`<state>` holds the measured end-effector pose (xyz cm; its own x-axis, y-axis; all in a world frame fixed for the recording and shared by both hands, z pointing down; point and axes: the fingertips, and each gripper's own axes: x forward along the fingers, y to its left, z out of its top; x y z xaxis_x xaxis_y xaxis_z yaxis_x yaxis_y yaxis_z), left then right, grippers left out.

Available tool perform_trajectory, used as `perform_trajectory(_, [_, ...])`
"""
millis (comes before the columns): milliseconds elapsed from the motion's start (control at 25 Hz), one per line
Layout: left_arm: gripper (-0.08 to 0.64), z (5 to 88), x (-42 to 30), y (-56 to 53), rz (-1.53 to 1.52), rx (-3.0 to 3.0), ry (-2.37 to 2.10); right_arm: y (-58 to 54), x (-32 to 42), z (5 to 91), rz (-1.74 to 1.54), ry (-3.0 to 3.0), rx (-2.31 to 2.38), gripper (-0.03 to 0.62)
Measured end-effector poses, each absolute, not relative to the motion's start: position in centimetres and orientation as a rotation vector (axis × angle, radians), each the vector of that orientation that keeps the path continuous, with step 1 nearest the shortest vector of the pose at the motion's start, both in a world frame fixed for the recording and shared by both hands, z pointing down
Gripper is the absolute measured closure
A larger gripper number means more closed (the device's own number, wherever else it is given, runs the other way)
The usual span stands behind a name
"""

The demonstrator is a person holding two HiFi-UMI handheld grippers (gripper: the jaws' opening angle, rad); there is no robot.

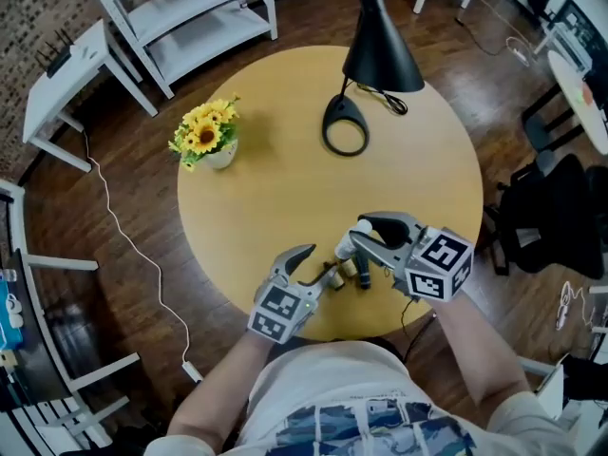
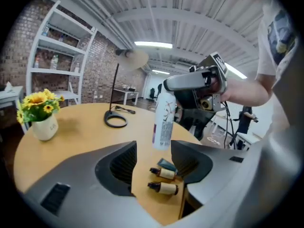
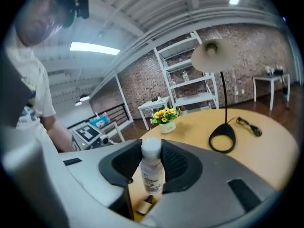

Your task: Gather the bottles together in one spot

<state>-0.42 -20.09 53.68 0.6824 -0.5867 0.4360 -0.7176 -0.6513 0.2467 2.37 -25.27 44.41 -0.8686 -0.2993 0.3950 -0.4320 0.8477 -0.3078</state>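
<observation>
My right gripper (image 1: 366, 237) (image 3: 152, 159) is shut on a white bottle (image 1: 345, 249) (image 3: 152, 175) just below its cap, and holds it upright above the table's near edge. In the left gripper view that white bottle (image 2: 164, 121) hangs just beyond the jaws. Two small amber bottles (image 2: 164, 173) (image 2: 164, 188) with dark caps lie side by side on the table, next to a small teal thing (image 2: 166, 164). The small bottles (image 1: 350, 273) sit under the white one. My left gripper (image 1: 317, 266) (image 2: 154, 164) is open, its jaws on either side of the amber bottles without touching them.
A round yellow table (image 1: 285, 198) carries a black desk lamp (image 1: 366, 65) at the back and a pot of yellow flowers (image 1: 209, 136) at the left. White shelves (image 1: 190, 17) stand behind. A cable (image 1: 142, 255) runs over the floor at the left.
</observation>
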Motion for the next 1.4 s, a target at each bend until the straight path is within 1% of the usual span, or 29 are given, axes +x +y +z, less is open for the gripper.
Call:
perform_trajectory(200, [0.35,55.0,-3.8,-20.1,0.503,2.347,-1.15,-34.6,1.6,48.5,0.273,-2.644,0.627,0.482])
perform_trajectory(320, [0.35,55.9,-4.6,-18.2,0.539,2.254,-1.211,-39.9,0.9,52.1,0.186,-2.593,0.658,0.482])
perform_trajectory(600, [0.35,56.8,-3.6,-14.4,0.513,2.126,-1.247,-45.5,0.2,57.2,0.148,-2.508,0.749,0.482])
perform_trajectory(920, [0.35,56.9,-2.4,-14.0,0.495,2.113,-1.233,-46.8,1.1,57.5,0.165,-2.53,0.85,0.471])
perform_trajectory(960, [0.35,56.8,-2.4,-14.1,0.494,2.114,-1.235,-46.8,1.2,57.7,0.167,-2.525,0.858,0.456])
perform_trajectory(1000, [0.35,56.7,-2.4,-14.1,0.496,2.115,-1.237,-46.7,1.2,57.8,0.168,-2.523,0.86,0.405])
perform_trajectory(1120, [0.35,56.4,-2.4,-13.9,0.512,2.117,-1.242,-46.3,1.4,57.5,0.175,-2.537,0.849,0.342])
perform_trajectory(1280, [0.35,56.3,-3.0,-13.7,0.524,2.118,-1.256,-45.1,3.6,56.1,0.19,-2.574,0.918,0.329])
perform_trajectory(1400, [0.35,56.0,-3.9,-14.0,0.514,2.135,-1.252,-42.5,6.7,54.4,0.215,-2.588,0.986,0.321])
